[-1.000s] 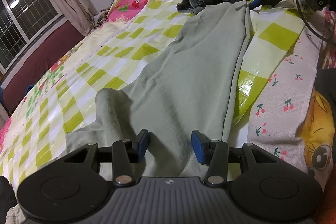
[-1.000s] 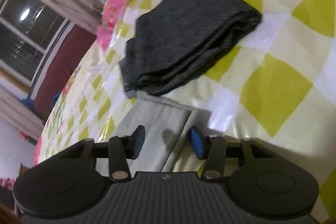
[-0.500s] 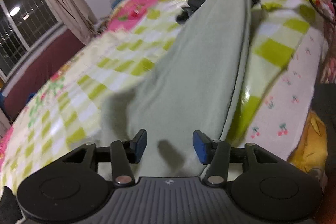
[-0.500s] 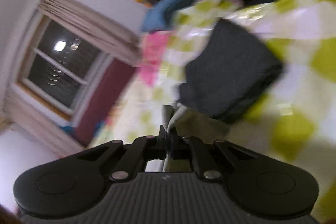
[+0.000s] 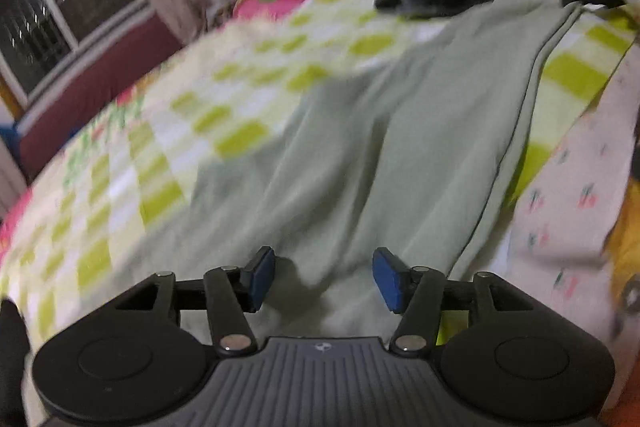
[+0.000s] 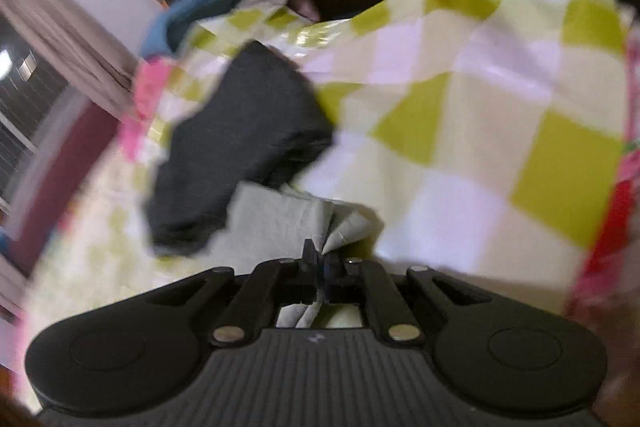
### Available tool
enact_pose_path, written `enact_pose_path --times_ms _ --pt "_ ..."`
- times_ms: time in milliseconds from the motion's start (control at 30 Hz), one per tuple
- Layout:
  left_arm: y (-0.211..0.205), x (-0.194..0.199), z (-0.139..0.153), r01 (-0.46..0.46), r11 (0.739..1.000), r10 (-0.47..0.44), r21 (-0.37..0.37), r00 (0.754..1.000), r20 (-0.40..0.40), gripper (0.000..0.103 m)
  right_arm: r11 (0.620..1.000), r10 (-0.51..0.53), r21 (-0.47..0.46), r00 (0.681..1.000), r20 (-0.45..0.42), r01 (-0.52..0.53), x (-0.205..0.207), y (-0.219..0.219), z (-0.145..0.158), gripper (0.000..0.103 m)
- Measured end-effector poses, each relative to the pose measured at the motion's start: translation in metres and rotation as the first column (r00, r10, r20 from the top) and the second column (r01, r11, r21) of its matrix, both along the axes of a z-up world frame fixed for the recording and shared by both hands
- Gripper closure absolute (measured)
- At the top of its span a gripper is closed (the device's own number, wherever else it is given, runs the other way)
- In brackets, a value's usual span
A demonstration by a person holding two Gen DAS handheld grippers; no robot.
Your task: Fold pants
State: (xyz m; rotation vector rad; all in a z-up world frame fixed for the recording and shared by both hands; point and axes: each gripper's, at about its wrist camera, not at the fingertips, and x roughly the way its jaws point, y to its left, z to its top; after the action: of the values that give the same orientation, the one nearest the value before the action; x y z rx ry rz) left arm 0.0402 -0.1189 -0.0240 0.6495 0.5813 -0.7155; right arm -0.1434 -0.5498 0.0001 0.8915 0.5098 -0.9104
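Pants (image 5: pixel 392 147) are lying lengthwise on the bed (image 5: pixel 240 99), filling the middle of your left view from the lower centre up to the upper right, pale green against the checked cover. A second ago your right tongs (image 6: pixel 320 263) were standing wide over the far hem; now they are pinched shut on a bunched corner of that hem, which is showing just above the closed fingers at the bottom centre of the right view. The cloth beyond the pinch is peeling up off the bed, with the folded dark garment (image 6: pixel 240 147) lying just beside it, toward the left centre of the frame.

Your left tongs (image 5: pixel 324 279) are standing wide at the bottom centre of the left view, right above the near end of the pants, gripping nothing. Whether the pads are touching the cloth is hard to tell through the blur. At the upper right of that view your right hand's tool is showing as a dark shape at the raised far end.

That change likely means the fold is starting: with the hem caught, you are probably free to carry it toward the waist end. The near end is not yet pinned, so the fabric may slide as you are pulling. Watch the dark garment too, since the lifted hem is close enough to drag it.
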Motion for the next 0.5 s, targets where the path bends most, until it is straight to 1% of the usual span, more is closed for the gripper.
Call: enact_pose_path --times_ms 33,67,100,133,200,233,267,300,333,367,400,433,500 --pt "0.003 -0.001 0.000 -0.004 1.000 0.004 -0.009 1.000 -0.003 0.034 1.000 0.016 0.015 1.000 -0.023 -0.015 0.002 0.001 0.000 0.097" --pt "0.006 -0.003 0.002 0.002 1.000 -0.002 -0.014 1.000 0.001 0.035 1.000 0.018 0.024 0.999 -0.034 -0.017 0.000 0.002 0.003 0.094" --pt "0.010 -0.005 0.005 0.009 1.000 -0.008 -0.016 1.000 0.013 0.035 1.000 0.005 0.014 0.999 -0.036 -0.004 -0.001 0.006 0.009 0.088" --pt "0.014 -0.007 0.008 0.008 1.000 -0.008 -0.019 1.000 0.030 0.035 1.000 -0.010 -0.011 0.999 -0.048 0.009 0.000 0.008 0.018 0.088" --pt "0.027 -0.006 0.015 -0.010 0.999 0.012 -0.032 0.998 0.054 0.035 0.990 -0.033 -0.136 0.996 -0.089 0.020 0.000 0.021 0.042 0.087" --pt "0.036 -0.003 0.018 -0.034 0.998 0.037 -0.045 0.998 0.057 0.034 0.977 -0.030 -0.211 0.993 -0.116 0.005 0.005 0.031 0.056 0.087" --pt "0.043 0.001 0.020 -0.058 0.997 0.062 -0.057 0.996 0.060 0.034 0.963 0.028 -0.263 0.993 -0.111 -0.056 0.014 0.045 0.071 0.087" --pt "0.051 0.005 0.021 -0.084 0.994 0.089 -0.066 0.994 0.065 0.035 0.944 0.137 -0.289 0.987 -0.084 -0.156 0.029 0.058 0.084 0.087" --pt "0.060 0.009 0.022 -0.118 0.990 0.124 -0.078 0.989 0.076 0.035 0.919 0.259 -0.291 0.964 -0.064 -0.267 0.049 0.071 0.090 0.085" --pt "0.067 0.014 0.023 -0.145 0.986 0.153 -0.087 0.984 0.088 0.034 0.875 0.407 -0.264 0.912 -0.055 -0.406 0.077 0.087 0.094 0.083" --pt "0.075 0.016 0.023 -0.172 0.981 0.181 -0.094 0.978 0.103 0.035 0.819 0.538 -0.215 0.842 -0.035 -0.532 0.109 0.104 0.091 0.075" --pt "0.082 0.020 0.023 -0.204 0.974 0.215 -0.101 0.970 0.116 0.035 0.760 0.638 -0.169 0.770 0.007 -0.628 0.138 0.119 0.085 0.074" --pt "0.098 0.027 0.020 -0.270 0.956 0.283 -0.112 0.951 0.127 0.034 0.617 0.786 -0.087 0.610 0.094 -0.782 0.201 0.151 0.065 0.070"
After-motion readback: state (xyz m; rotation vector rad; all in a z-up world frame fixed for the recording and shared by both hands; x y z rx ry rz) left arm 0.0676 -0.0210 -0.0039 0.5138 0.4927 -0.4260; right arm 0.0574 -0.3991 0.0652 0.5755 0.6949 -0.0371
